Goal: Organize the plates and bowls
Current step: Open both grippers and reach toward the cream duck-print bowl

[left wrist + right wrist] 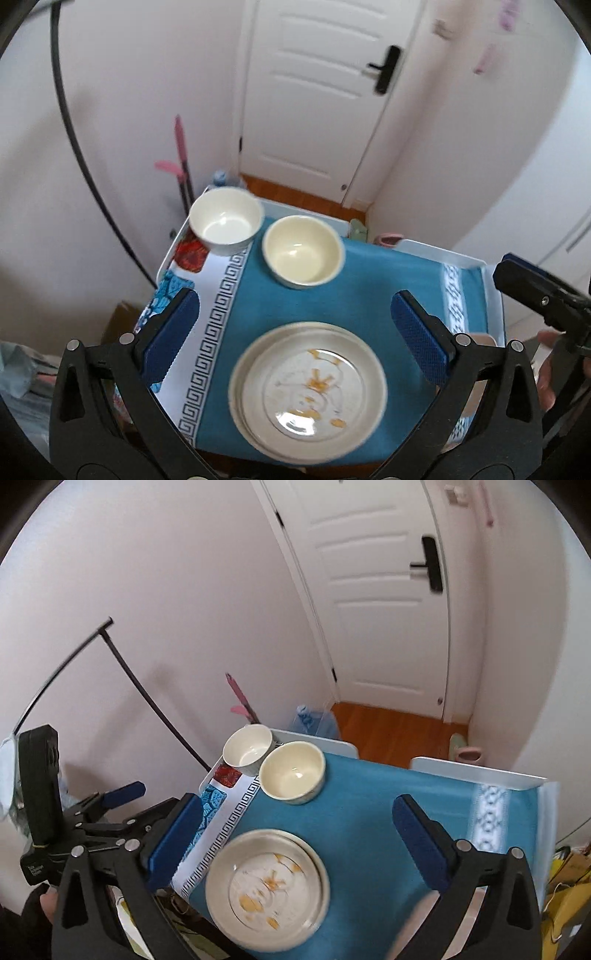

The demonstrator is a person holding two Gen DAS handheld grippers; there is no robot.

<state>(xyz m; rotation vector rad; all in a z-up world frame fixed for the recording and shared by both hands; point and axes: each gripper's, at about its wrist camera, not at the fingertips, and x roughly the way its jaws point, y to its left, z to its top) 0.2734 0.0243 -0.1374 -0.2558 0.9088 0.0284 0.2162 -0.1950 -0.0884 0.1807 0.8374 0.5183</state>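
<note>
Right now I hold both tongs released above the table: left gripper [295, 328] and right gripper [297, 834], jaws wide, grasping nothing. Stacked plates [308, 391] sit near me on the blue cloth [388, 280]; two bowls [303, 251] stand beyond them, side by side.

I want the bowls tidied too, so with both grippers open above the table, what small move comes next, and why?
Probably lower the left gripper onto the white ceramic bowl at the far left corner, to nest it with the cream ceramic bowl beside it. The round stacked plates already sit together, the bowls stand separately, and both grippers are open and empty.
</note>
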